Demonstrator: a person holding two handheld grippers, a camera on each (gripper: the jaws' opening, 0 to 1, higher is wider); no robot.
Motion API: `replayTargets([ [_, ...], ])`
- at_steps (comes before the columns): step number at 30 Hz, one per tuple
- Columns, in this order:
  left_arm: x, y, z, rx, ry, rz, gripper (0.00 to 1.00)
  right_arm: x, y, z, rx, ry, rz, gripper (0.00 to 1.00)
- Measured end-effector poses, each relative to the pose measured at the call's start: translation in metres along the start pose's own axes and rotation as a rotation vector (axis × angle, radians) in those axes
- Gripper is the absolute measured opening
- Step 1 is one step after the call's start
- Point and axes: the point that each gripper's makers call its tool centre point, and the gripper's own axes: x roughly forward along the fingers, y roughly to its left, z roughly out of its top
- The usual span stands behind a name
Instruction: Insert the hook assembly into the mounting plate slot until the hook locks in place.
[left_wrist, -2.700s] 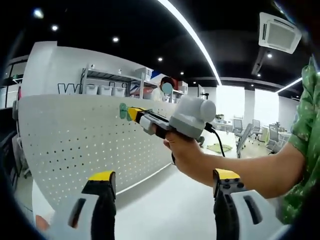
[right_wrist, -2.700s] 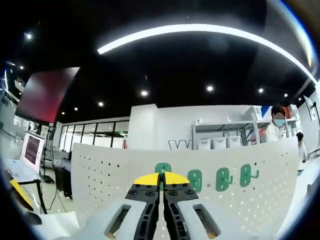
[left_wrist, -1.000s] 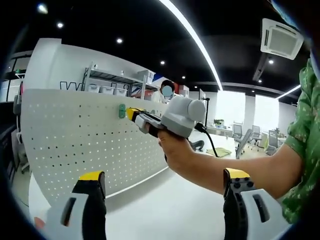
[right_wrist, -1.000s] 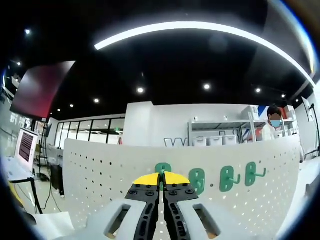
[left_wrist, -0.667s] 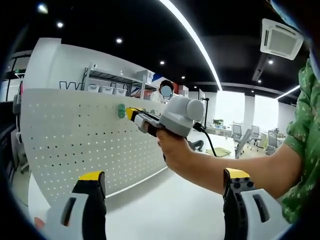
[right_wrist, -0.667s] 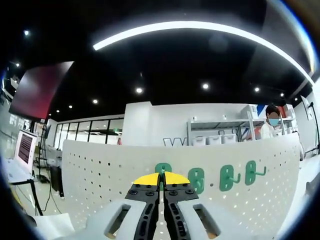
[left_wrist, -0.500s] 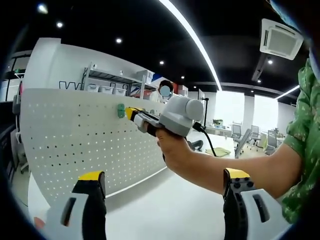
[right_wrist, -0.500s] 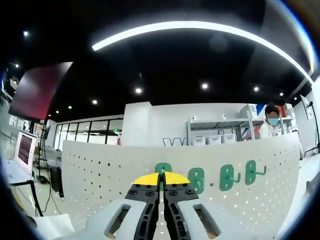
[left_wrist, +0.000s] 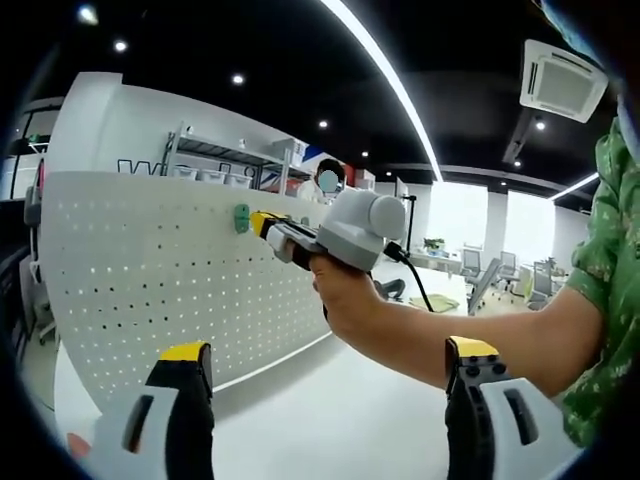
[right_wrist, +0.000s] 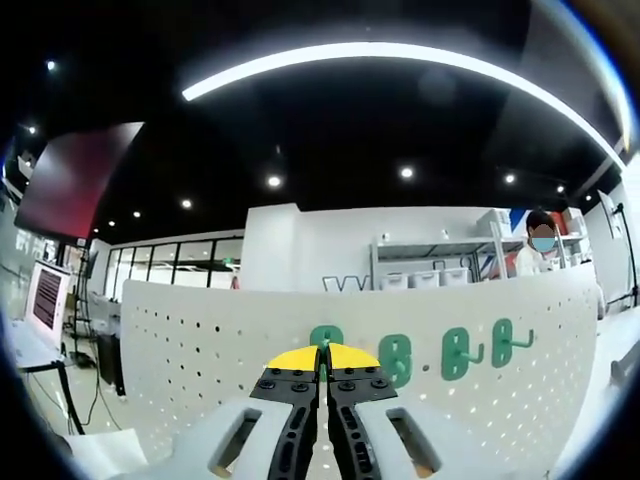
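Observation:
A white pegboard mounting plate (left_wrist: 150, 270) stands upright on the table. In the left gripper view my right gripper (left_wrist: 262, 222), held by a hand, has its yellow tips against a green hook (left_wrist: 241, 217) near the board's top edge. In the right gripper view my right gripper (right_wrist: 322, 356) is shut, with that green hook (right_wrist: 322, 337) showing between and just past its tips at the pegboard (right_wrist: 200, 330). Three more green hooks (right_wrist: 458, 353) hang on the board to its right. My left gripper (left_wrist: 327, 350) is open, away from the board, holding nothing.
The white tabletop (left_wrist: 340, 420) runs along the board's foot. Behind the board are a shelf with white bins (right_wrist: 420, 282) and a person (right_wrist: 540, 250). A monitor (right_wrist: 45, 295) sits at the left. The holder's arm in a green sleeve (left_wrist: 600, 300) crosses the right side.
Both views have drifted slightly. My right gripper stays shut at the green hook against the board, and my left gripper stays open.

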Motion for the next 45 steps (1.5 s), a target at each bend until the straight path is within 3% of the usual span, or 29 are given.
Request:
replayTargets([
  [45,-0.0043,0.0026,-0.0024,-0.010,0.000,-0.006,0.95,0.0000,-0.0008,-0.0080,-0.028,0.003,-0.026,0.00],
])
